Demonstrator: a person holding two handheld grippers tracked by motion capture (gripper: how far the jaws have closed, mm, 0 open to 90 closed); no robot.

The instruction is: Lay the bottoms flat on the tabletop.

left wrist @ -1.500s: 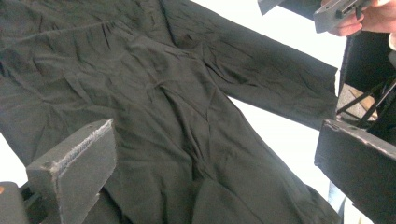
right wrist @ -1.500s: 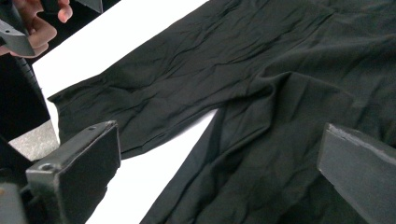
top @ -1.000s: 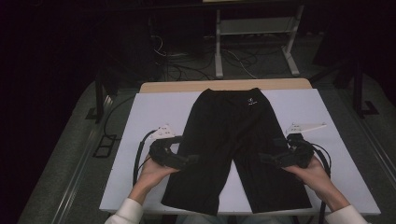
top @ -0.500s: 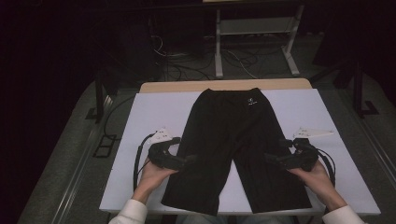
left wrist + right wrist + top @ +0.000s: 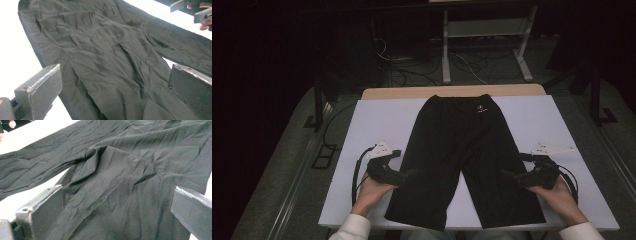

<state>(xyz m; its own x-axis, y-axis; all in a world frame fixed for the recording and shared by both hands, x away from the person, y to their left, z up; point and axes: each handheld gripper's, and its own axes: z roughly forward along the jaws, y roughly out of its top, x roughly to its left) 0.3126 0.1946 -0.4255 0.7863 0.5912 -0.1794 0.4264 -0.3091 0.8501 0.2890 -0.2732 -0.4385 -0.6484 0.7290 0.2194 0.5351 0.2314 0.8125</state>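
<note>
The white table top (image 5: 362, 135) takes up the lower middle of the high view, with a strip of bare wood showing along its far edge and dark floor, cables and a white stand beyond it in the upper part of the frame. Wide bands of white stay uncovered at the left and right of the table, each broader toward the far corners.

A pair of black shorts (image 5: 462, 150) lies flat down the centre of the table, waistband toward the far edge with a small white logo near it, the two legs spreading toward the bottom of the frame. The hems stop just short of the near table edge, and a wedge of white shows between the legs.

The left gripper (image 5: 409, 175) sits at the lower left, its jaws pointing inward at the outer edge of the left leg, held by the left hand (image 5: 372, 192). In the left gripper view its jaws stand wide apart over wrinkled black cloth, nothing between them.

The right gripper (image 5: 508, 176) mirrors it at the lower right, jaws at the outer edge of the right leg, with the right hand (image 5: 557, 192) behind it. In the right gripper view the jaws are likewise spread wide above the fabric, clasping nothing.
</note>
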